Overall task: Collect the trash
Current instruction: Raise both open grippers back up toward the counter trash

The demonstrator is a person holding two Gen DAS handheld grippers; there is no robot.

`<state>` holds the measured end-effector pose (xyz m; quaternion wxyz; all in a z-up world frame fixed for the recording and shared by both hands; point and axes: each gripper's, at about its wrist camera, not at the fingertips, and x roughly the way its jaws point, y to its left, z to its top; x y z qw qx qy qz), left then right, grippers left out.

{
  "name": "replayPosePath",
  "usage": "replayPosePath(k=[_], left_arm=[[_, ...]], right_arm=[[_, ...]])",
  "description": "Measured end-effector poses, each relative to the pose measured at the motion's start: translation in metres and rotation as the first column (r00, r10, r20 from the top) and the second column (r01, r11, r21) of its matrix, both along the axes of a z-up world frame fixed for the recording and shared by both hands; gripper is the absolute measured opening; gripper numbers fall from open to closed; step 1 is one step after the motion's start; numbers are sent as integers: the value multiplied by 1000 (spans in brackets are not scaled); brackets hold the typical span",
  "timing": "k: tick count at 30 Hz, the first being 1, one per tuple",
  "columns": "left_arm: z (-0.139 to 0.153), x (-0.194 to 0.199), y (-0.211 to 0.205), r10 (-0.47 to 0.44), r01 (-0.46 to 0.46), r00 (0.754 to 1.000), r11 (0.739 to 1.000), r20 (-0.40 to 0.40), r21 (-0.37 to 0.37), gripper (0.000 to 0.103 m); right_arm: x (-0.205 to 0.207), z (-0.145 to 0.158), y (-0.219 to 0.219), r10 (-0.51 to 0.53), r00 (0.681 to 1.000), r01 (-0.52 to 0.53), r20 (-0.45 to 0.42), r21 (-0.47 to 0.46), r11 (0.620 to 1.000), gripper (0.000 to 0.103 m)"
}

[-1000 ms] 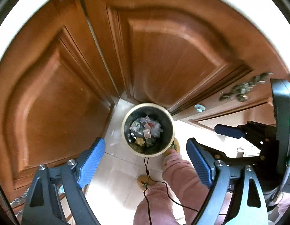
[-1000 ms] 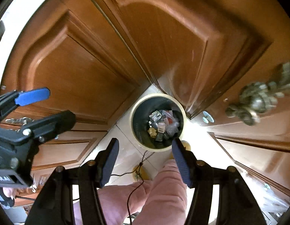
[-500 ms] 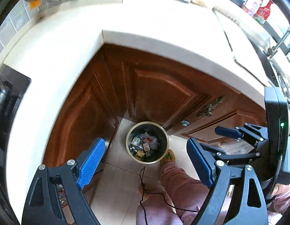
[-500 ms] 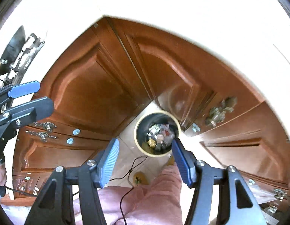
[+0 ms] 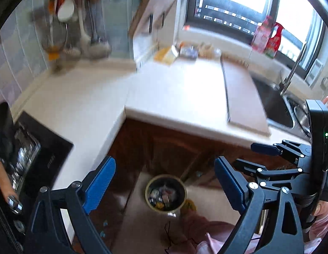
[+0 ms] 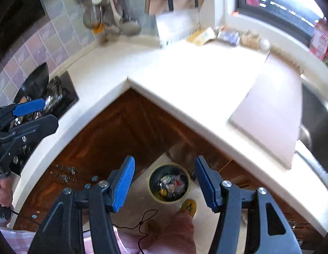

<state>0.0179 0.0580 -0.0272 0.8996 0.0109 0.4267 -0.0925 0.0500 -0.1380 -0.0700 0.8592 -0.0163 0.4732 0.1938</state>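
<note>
The round trash bin (image 5: 165,176) stands on the floor in the cabinet corner, far below, with mixed wrappers inside; its rim (image 6: 153,195) also shows in the right wrist view. My left gripper (image 5: 164,169) hangs high over it, its jaws opening with nothing between them. My right gripper (image 6: 164,163) is beside it, open and holding nothing. Loose packets (image 5: 185,50) and a yellow wrapper (image 6: 201,35) lie blurred at the back of the white counter (image 5: 174,89).
A pale cutting board (image 6: 269,114) lies on the counter beside the steel sink (image 5: 274,103). A black stove (image 5: 36,158) with a wok (image 6: 34,80) is at left. Utensils (image 5: 64,21) hang on the tiled wall. Pink trouser legs (image 6: 174,232) and a yellow slipper (image 6: 188,206) are near the bin.
Both grippers have risen from low in front of the cabinet doors to above counter height. The bin has shrunk in view; counter, stove, sink and window have appeared. The left jaws stand slightly wider.
</note>
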Motion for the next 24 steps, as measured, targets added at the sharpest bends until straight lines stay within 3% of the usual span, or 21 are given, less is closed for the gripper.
replayPosePath(k=[7, 13, 17, 24], left_arm=[[57, 13, -9, 0, 1, 994, 1000, 109, -5, 99], [91, 31, -26, 7, -16, 979, 999, 205, 43, 102], [101, 58, -41, 12, -28, 974, 997, 227, 69, 102], [102, 140, -76, 47, -65, 977, 994, 207, 82, 102]], right_arm=[[9, 58, -13, -26, 995, 27, 99, -8, 1000, 59], [41, 90, -29, -28, 989, 26, 143, 20, 999, 59], [69, 105, -40, -18, 986, 14, 164, 25, 1000, 59], [144, 111, -69, 15, 987, -17, 162, 11, 1000, 59]])
